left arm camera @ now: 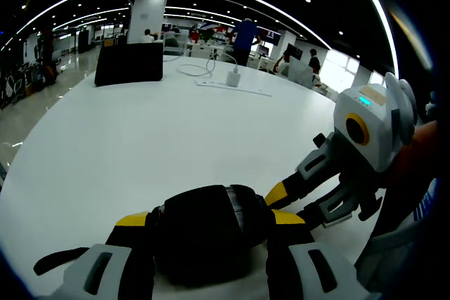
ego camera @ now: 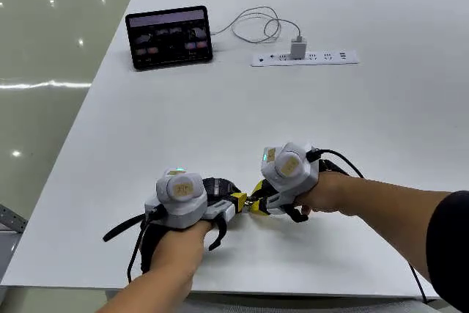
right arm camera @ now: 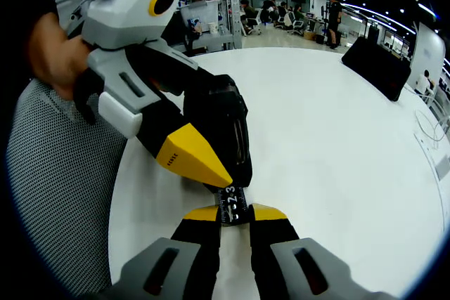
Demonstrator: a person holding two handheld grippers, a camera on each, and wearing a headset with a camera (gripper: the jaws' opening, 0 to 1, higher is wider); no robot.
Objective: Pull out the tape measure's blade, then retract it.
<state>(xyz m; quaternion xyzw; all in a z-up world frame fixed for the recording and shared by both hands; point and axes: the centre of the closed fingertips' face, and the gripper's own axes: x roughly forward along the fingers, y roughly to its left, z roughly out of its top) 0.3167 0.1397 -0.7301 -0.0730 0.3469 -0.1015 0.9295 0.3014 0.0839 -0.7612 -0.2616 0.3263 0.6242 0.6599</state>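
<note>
Tabletop: white; the work sits close to its near edge (a tablet and a power strip lie toward the far edge).
Left gripper: jaws clamped around the tape measure, whose black case rests on the tabletop; it should brace the case flat.
Right gripper: jaws pinched on the blade, which is barely out of the case mouth.
Pull: probably best drawn straight away from the case and level, with a firm pinch so the blade cannot snap back.
</note>
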